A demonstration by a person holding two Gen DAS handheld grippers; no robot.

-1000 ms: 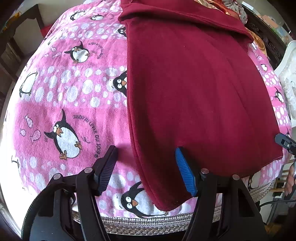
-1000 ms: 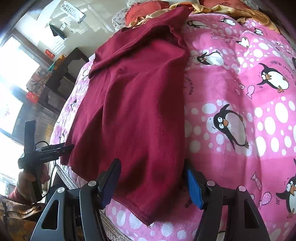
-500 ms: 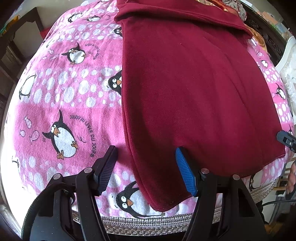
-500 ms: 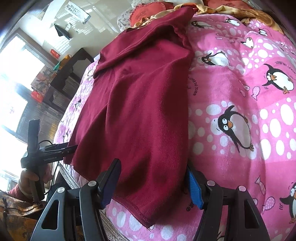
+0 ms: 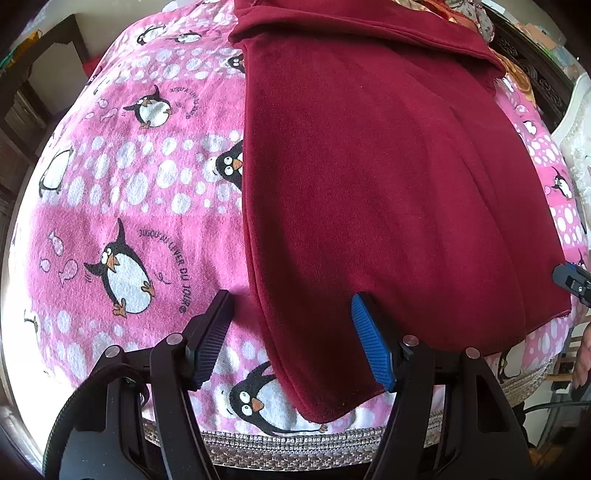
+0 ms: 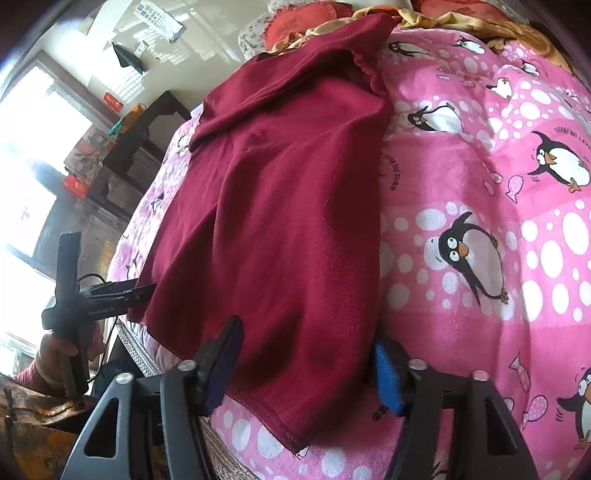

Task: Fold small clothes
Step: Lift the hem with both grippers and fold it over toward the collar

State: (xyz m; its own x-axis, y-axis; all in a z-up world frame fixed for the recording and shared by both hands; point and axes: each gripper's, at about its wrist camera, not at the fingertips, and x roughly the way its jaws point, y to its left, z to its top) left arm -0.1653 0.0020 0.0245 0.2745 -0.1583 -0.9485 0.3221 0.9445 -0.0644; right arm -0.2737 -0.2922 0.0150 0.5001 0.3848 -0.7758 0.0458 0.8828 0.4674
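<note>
— Two grippers in view, both spread wide, nothing pinched. Left gripper [image 5: 291,339] sits at the near-left corner of the maroon garment [image 5: 376,192]; its blue-padded finger is over the cloth, the dark-padded one over the bare blanket [image 5: 122,206].

— And the garment itself, where's it lying?

— Flat on the pink penguin blanket, running from the near edge of the bed toward the far end. At the far end a band of the same maroon fabric lies across the top. Near hem hangs close to the woven trim [image 5: 288,443] at the blanket's front edge.

— Right side?

— Right gripper [image 6: 306,365] is at the opposite near corner of the garment [image 6: 280,206], jaws parted w/ the stitched hem corner lying between them. Can't tell if the pads touch the cloth. Blanket [image 6: 480,206] is bare to the right of it.

— Can each cam see the other tool?

— Yes. From the right wrist view, the left gripper [image 6: 122,291] shows side-on at the far corner of the hem, the left hand [image 6: 55,354] wrapped round its handle. From the left wrist view, only the tip of the right gripper [image 5: 572,278] peeks in at the frame edge, just beside the garment's side edge.

— Background?

— Dark wooden furniture [image 6: 125,158] by a bright window; orange-yellow cloth [image 6: 461,18] piled past the blanket's far end.
</note>
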